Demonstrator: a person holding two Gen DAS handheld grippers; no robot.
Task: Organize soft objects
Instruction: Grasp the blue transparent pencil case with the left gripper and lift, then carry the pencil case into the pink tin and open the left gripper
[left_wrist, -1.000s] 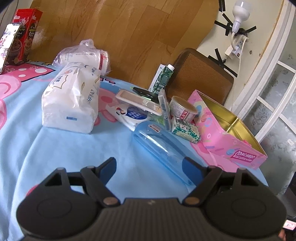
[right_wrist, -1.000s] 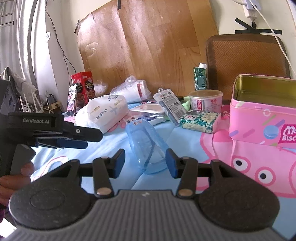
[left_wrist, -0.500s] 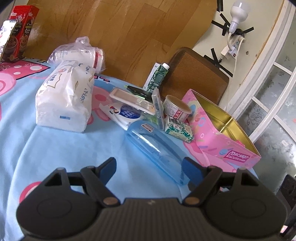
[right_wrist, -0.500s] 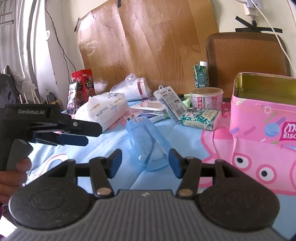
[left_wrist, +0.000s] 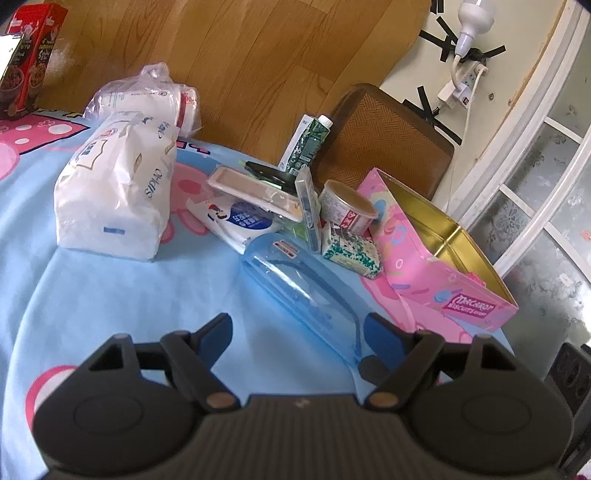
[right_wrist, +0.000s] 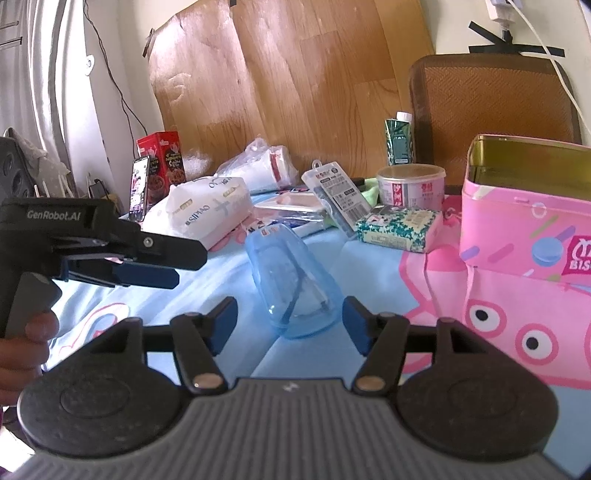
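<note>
Left wrist view: my left gripper (left_wrist: 297, 332) hangs wide open and empty at lower centre; the soft tissue pack (left_wrist: 118, 192) sits upper left, the blue case (left_wrist: 299, 288) centre, the pink tin (left_wrist: 439, 254) right. My right gripper (right_wrist: 290, 319) gapes empty too. I'd steer left and pinch the pack mid-body, gently.

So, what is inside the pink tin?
The pink tin is open. Its gold inner walls and part of the floor show bare; the near wall hides the rest, so that part cannot be checked.
</note>
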